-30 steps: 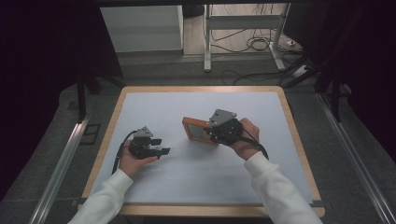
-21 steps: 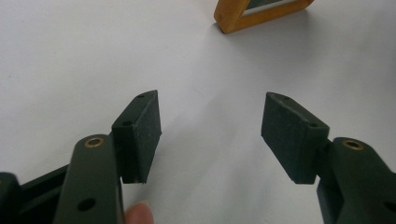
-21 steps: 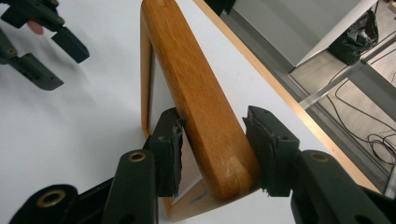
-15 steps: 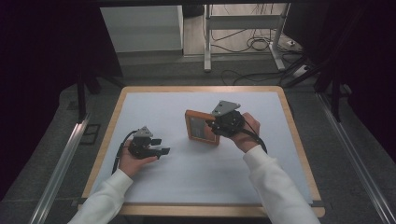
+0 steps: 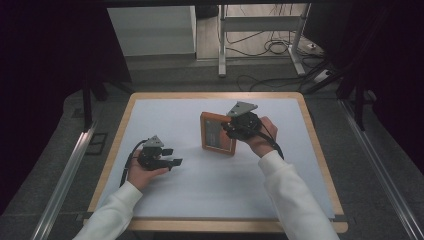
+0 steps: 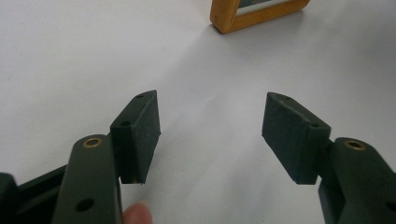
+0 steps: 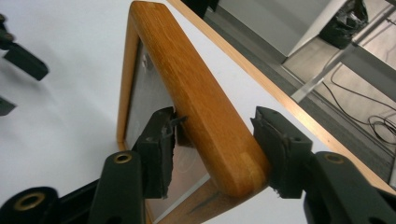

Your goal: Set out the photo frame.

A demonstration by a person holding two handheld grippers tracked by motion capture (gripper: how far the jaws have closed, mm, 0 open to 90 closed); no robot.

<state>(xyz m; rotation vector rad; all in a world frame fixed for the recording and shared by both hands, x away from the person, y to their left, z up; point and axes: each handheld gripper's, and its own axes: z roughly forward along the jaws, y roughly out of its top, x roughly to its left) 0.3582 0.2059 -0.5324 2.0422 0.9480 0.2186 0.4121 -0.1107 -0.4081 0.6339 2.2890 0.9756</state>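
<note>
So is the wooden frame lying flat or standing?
Standing on edge: the wooden frame rises off the white table, its side rail between the right gripper's jaws.

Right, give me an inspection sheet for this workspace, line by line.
Surface: white tabletop with a light wooden rim.
Job's things: orange wooden picture frame, standing on one edge, its side rail between the right gripper's jaws.
Clutter: nothing seen.
Grippers: left gripper open over bare table, nothing between its pads. Right gripper has just been opening; the far pad touches the rail, and whether the near pad presses is unclear.
Cables: black cable trails from the left gripper; loose cables on the floor beyond.
Surroundings: dark curtains, metal table legs, grey floor.
</note>
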